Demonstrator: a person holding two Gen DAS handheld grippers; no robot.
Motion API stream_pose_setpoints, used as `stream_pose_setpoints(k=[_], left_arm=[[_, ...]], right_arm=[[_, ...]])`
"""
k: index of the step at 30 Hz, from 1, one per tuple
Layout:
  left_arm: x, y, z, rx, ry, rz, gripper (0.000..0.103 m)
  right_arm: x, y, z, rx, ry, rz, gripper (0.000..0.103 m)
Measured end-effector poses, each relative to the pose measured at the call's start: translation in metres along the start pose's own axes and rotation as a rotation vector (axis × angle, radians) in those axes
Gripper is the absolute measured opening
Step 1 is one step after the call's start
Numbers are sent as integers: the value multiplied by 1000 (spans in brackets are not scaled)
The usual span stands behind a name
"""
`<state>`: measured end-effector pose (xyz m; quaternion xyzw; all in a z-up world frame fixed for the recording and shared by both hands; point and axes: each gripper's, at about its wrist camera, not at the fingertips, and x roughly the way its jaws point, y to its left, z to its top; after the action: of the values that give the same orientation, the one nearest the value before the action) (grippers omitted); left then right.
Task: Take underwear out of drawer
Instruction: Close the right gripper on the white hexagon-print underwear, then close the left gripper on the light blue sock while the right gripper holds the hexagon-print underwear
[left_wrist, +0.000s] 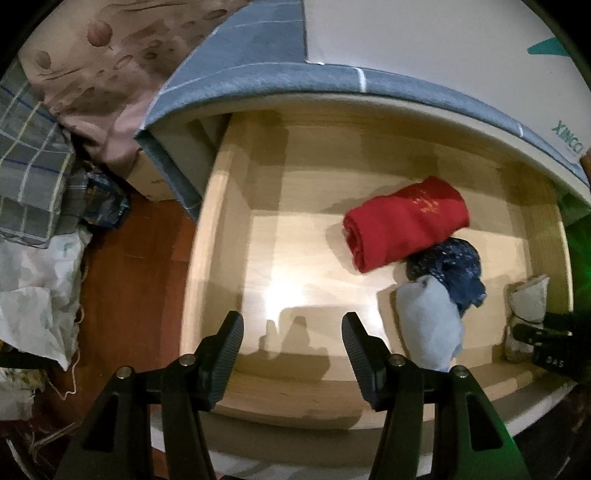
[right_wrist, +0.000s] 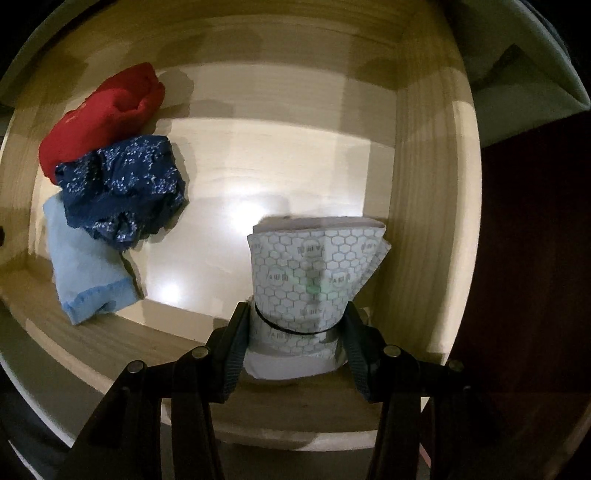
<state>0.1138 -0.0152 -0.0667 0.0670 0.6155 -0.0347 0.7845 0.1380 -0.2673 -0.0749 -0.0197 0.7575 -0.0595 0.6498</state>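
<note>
Gripping the hexagon-print underwear roll (right_wrist: 314, 277) across its waist in the right tongs (right_wrist: 295, 350) by the drawer (right_wrist: 424, 184) right wall, roll pointing forward along the fingers, while hovering left tongs (left_wrist: 293, 354) wide, empty, farther away.

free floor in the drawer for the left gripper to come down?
Bare: drawer floor left of the red roll, under the open left gripper. Crowded: red roll, navy piece, light blue piece bunched; right gripper clamps the hexagon-print bundle.
</note>
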Motion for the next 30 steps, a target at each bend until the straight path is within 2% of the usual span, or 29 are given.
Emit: stream_pose_setpoints(k=[5,7,10,13,14,22,30], left_arm=[[4,-10,-3,38,62,-51,57],[4,-14,-5,24,77,-82,57],[6,-21,-9,-24,123,-167,57],[9,-34,-11,-49,143,-211,57],[9,-39,-11,-55,145,-221,57],[18,-74,-1,-85,156,-224,57],[45,-84,8,-118,215,-192,57]], right_arm=[[6,-6,-23,-24,-53,-3,46],[5,-2,-26,-33,-68,-6,46],[8,-2,-33,-33,-79,-1,46],[2,11,-66,-33,-90,4,46],[2,12,-69,-32,-96,11,46],[-3,5,-71,-33,-110,26,46],[-2,3,-68,-36,-116,33,46]])
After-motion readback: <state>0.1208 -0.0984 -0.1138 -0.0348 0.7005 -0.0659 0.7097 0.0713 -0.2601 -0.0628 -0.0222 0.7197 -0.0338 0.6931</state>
